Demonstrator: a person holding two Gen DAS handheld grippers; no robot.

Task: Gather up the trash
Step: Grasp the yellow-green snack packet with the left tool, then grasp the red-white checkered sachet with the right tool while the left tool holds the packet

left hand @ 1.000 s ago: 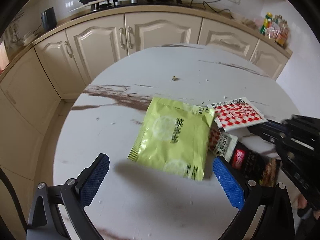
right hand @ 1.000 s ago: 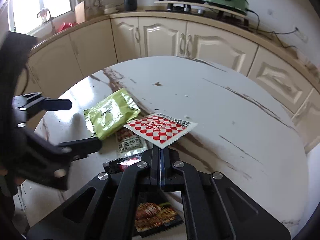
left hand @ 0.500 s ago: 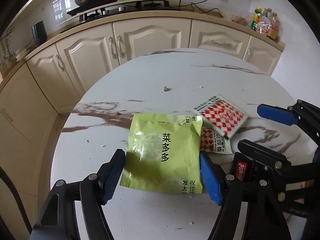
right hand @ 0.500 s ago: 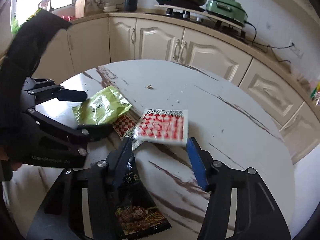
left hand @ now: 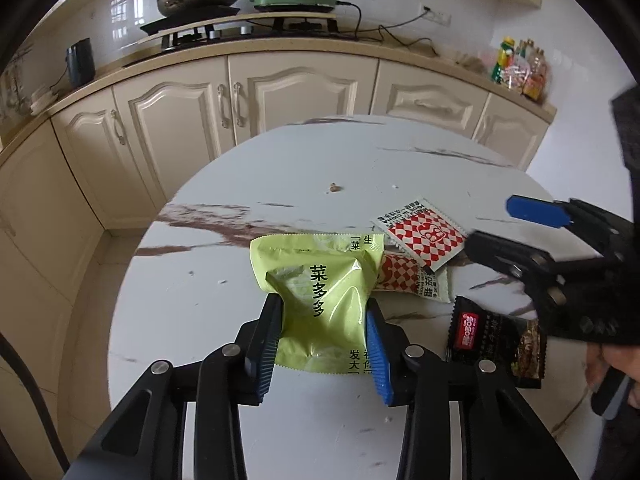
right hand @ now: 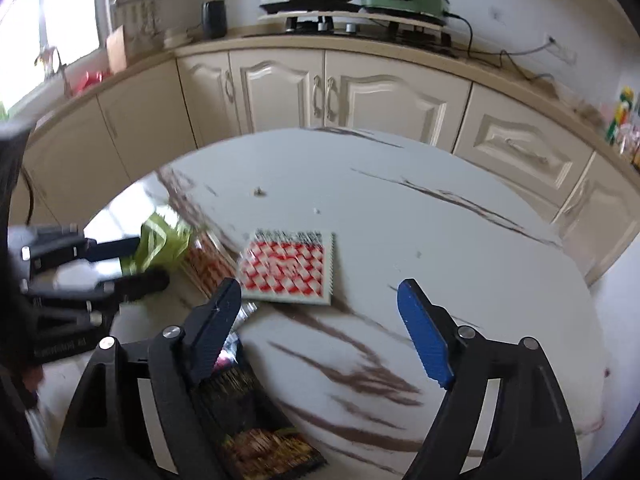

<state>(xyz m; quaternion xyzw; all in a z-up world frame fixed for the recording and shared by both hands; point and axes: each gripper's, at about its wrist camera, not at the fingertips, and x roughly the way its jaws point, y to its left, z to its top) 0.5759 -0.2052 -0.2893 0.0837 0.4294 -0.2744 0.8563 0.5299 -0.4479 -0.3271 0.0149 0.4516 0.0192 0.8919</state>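
Left gripper (left hand: 322, 338) has just been closing — clenched on the green packet (left hand: 320, 300) near the counter (left hand: 280, 168) edge; right gripper (right hand: 320, 328) has just been opening — released, empty, checkered packet (right hand: 290, 266) lying ahead, bare counter beyond

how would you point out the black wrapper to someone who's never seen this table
On the round marble table, find the cluster of wrappers near its front edge. The black wrapper lies at the cluster's right end, the only dark one, with a red label, beside a green packet and red-checkered sachets.
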